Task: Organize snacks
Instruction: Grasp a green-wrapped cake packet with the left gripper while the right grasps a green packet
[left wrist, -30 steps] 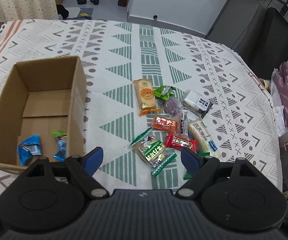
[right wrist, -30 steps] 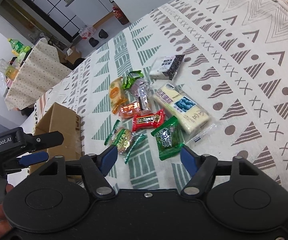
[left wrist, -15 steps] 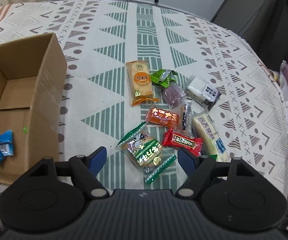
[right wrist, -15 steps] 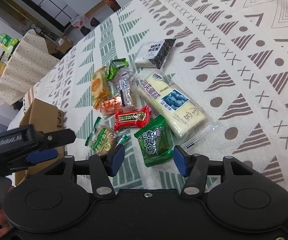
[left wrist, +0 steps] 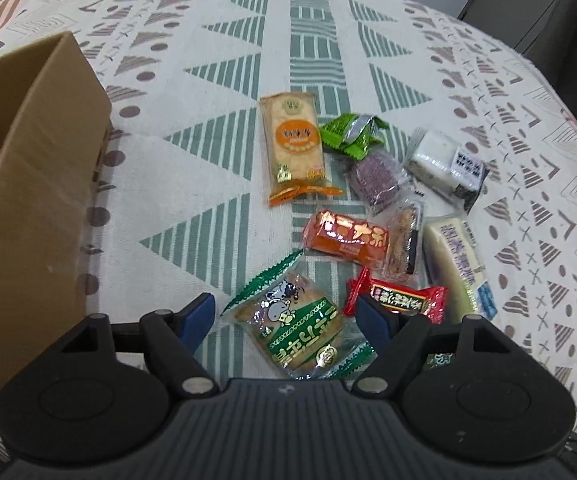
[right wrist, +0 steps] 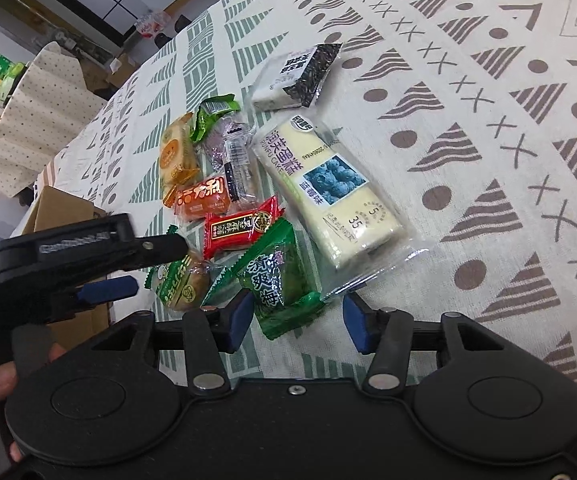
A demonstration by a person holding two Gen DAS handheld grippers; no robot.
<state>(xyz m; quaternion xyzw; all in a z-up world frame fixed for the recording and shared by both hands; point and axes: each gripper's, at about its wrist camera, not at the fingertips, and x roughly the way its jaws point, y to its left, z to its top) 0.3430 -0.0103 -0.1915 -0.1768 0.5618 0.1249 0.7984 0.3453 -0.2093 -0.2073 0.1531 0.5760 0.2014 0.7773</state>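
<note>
left hand-held gripper (left wrist: 284, 318) (jaws apart) straddles the green-striped cookie packet (left wrist: 294, 326).

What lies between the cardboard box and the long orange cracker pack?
Only bare patterned tablecloth separates the cardboard box from the orange cracker pack, seen in the left wrist view.

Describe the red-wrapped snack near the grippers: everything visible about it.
The red snack is a small sealed packet of glossy film with crimped zigzag ends and a dark label panel with gold print. It lies flat on the patterned tablecloth, between the orange packet and the green packet, whose edge overlaps it. No gripper touches it.
</note>
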